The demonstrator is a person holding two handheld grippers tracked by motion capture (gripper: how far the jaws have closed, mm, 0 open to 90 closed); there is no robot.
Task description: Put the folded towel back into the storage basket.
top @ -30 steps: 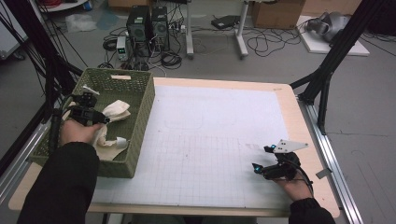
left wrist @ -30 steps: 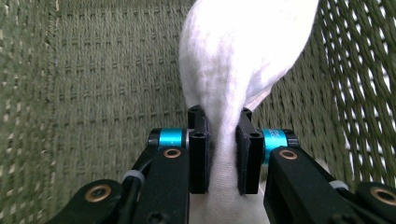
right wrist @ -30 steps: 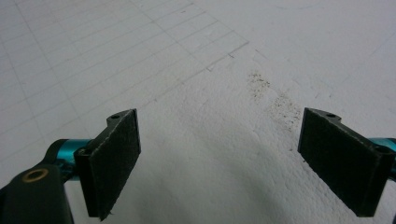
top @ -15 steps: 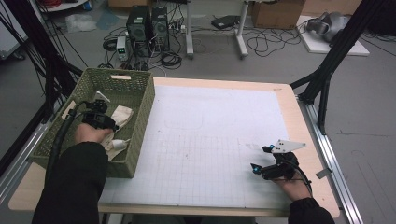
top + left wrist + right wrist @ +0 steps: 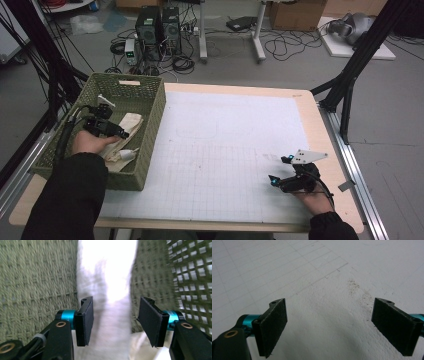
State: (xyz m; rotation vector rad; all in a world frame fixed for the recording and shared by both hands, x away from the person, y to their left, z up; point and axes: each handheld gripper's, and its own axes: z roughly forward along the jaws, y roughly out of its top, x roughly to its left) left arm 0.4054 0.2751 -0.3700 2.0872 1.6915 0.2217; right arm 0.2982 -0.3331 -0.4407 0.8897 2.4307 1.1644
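Cloth (image 5: pixel 110 302) white, soft, crumpled, lying in green basket (image 5: pixel 150 107).

Ahead of you the tabletop (image 5: pixel 320 125) carries a white gridded mat (image 5: pixel 225 150) that covers most of its pale wooden surface, with a patch of dark specks (image 5: pixel 359 293) on the mat in the right gripper view. Beyond the far edge, on the grey floor (image 5: pixel 300 65), you have two black computer towers (image 5: pixel 160 25) side by side amid a tangle of cables (image 5: pixel 280 47), with a cardboard box (image 5: pixel 295 12) farther right. Black frame struts (image 5: pixel 360 60) slant down past the right corner of the tabletop.
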